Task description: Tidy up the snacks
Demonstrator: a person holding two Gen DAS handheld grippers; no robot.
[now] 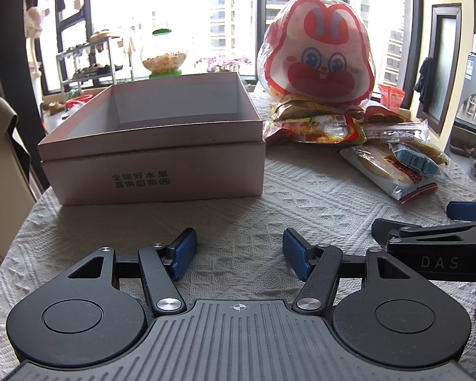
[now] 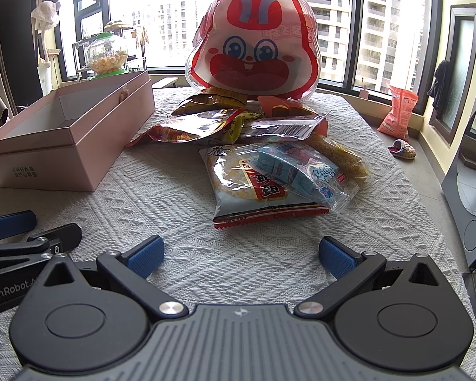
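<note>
Left wrist view: camera behind the left claw, low over the tabletop, angled down and forward toward the window, facing the pink box close ahead. Right wrist view: camera behind the right claw, same low tilt, facing the snack pile and rabbit-face bag. Shared field: box, snack pile, bag and tabletop; each view catches the other claw at its inner edge
</note>
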